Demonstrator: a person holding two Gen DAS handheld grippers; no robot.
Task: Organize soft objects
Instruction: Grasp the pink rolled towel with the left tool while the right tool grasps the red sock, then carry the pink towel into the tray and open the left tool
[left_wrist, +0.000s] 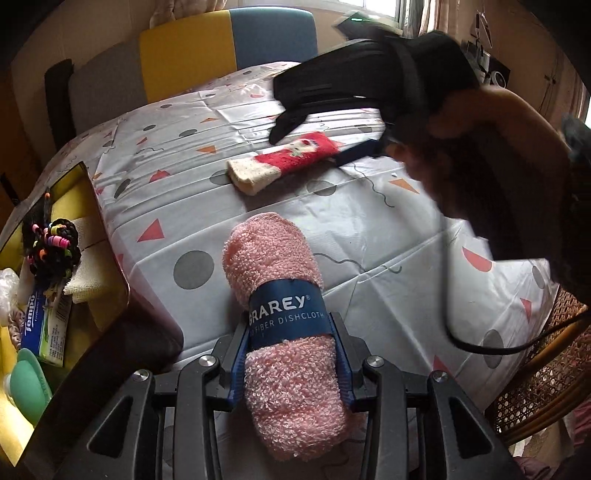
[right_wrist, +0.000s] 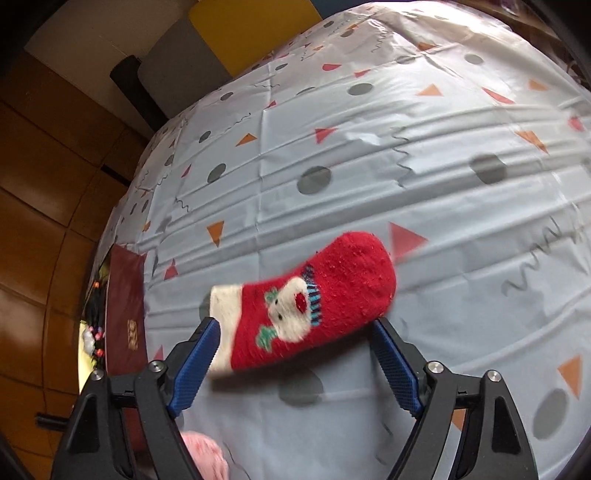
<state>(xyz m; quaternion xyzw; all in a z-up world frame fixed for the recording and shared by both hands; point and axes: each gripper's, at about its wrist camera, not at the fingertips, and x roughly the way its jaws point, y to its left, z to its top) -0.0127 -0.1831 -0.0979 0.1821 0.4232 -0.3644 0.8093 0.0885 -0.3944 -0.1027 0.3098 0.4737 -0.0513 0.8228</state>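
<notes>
A rolled pink dishcloth (left_wrist: 273, 254) with a blue paper band sits between the blue pads of my left gripper (left_wrist: 290, 332), which is shut on it at the band. The roll points away from me, low over the patterned tablecloth (left_wrist: 369, 229). Further back lies a red sock (left_wrist: 284, 160) with a white cuff. My right gripper (left_wrist: 314, 142) hangs over it, held by a person's hand. In the right wrist view the sock (right_wrist: 306, 302) shows a reindeer face and lies slantwise between the open fingers of that gripper (right_wrist: 295, 325). The pads (right_wrist: 395, 365) do not press on it.
An open box (left_wrist: 92, 206) with a yellow inside stands at the table's left edge, holding hair ties (left_wrist: 51, 243), a tissue pack (left_wrist: 44, 328) and other small items. Its maroon flap (right_wrist: 127, 314) shows in the right view. A wicker chair (left_wrist: 546, 369) stands at the right, and a black cable (left_wrist: 480, 347) hangs there.
</notes>
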